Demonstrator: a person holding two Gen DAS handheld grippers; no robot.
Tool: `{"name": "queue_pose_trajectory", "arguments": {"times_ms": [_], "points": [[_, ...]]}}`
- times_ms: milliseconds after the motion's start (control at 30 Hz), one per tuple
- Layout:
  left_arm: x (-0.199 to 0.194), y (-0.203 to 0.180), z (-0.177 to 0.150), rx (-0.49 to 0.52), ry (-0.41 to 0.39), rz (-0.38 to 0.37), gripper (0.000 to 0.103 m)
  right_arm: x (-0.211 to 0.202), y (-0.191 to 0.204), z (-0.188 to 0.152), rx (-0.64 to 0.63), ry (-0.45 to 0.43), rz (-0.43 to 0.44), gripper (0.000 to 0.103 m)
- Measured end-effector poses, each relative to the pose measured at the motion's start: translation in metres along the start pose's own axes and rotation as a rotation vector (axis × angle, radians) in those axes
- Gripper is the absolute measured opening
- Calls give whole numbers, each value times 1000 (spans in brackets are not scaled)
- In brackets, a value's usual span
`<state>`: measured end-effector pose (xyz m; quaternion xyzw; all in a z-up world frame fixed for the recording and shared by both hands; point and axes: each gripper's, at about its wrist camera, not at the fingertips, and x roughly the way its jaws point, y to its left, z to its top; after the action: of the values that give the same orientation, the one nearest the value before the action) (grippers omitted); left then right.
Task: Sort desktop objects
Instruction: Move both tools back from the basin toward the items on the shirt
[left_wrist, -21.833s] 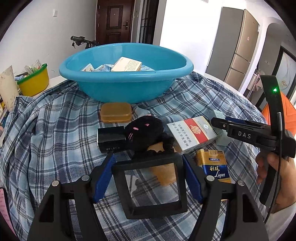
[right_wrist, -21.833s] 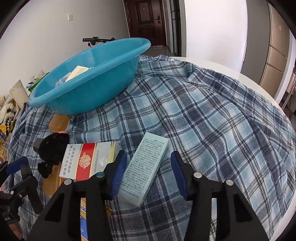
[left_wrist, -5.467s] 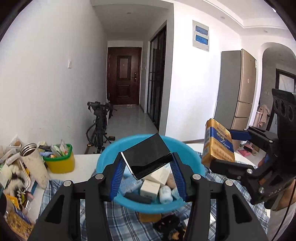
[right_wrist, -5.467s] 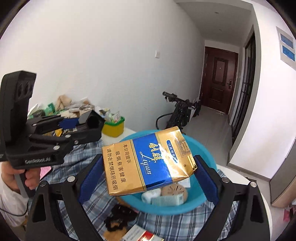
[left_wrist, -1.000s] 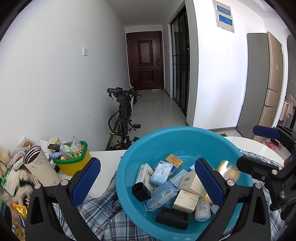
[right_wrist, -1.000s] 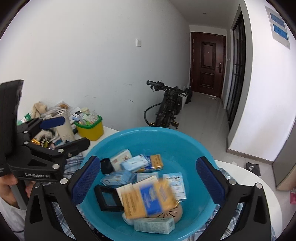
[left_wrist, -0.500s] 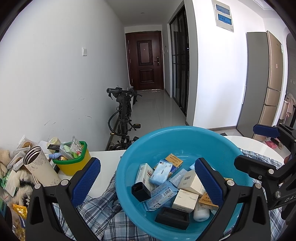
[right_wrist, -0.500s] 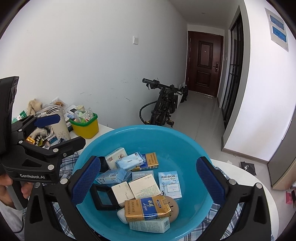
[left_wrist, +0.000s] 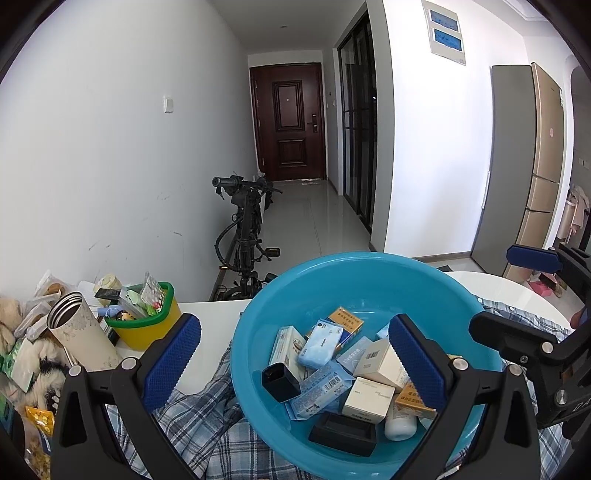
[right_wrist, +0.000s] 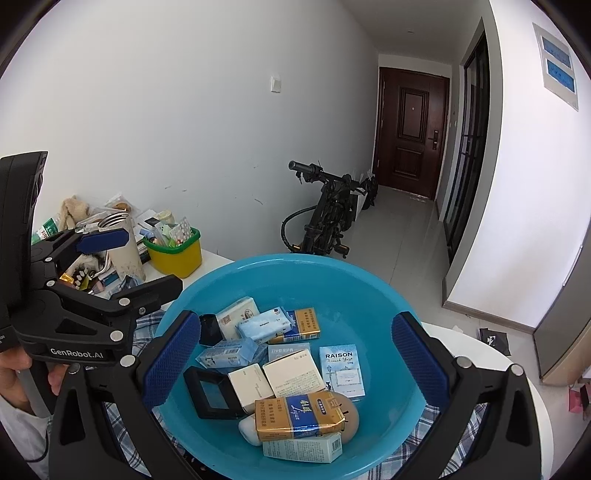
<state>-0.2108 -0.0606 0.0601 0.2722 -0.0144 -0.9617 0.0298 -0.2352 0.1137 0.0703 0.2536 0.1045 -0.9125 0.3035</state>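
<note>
A blue plastic basin (left_wrist: 354, 273) (right_wrist: 369, 295) sits on the checked cloth and holds several small boxes and packets. A gold and blue cigarette pack (right_wrist: 299, 417) lies on top near the basin's front. A black box (left_wrist: 343, 432) (right_wrist: 212, 393) lies in it too. My left gripper (left_wrist: 295, 362) is open and empty above the basin's left side. My right gripper (right_wrist: 295, 363) is open and empty above the basin's middle. Each gripper shows in the other's view, the right one (left_wrist: 532, 299) and the left one (right_wrist: 114, 266).
A yellow and green tub (left_wrist: 144, 317) (right_wrist: 177, 251) of small items and a metal-rimmed cup (left_wrist: 81, 336) stand on the white table at the left among clutter. A black bicycle (left_wrist: 245, 229) leans by the wall behind. A fridge (left_wrist: 524, 177) stands at the right.
The gold and blue pack dropped from my right gripper and came to rest in the basin. Both grippers stay open and have hardly moved in the last half second.
</note>
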Motion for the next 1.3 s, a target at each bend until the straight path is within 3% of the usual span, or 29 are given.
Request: {"name": "queue_pose_trajectory", "arguments": {"times_ms": [367, 767, 967, 1133, 1300], "points": [[-13, 9, 2, -21, -15, -11, 103, -13, 8, 2, -1, -30, 2, 103], [-30, -5, -1, -1, -32, -14, 103, -11, 1, -5, 35, 12, -26, 103], [-53, -7, -7, 9, -44, -3, 103, -37, 13, -7, 11, -12, -31, 103], [-85, -14, -20, 3, -60, -56, 103, -72, 30, -21, 1, -45, 43, 103], [-115, -32, -43, 37, -77, -87, 103, -105, 43, -46, -28, -82, 17, 103]]}}
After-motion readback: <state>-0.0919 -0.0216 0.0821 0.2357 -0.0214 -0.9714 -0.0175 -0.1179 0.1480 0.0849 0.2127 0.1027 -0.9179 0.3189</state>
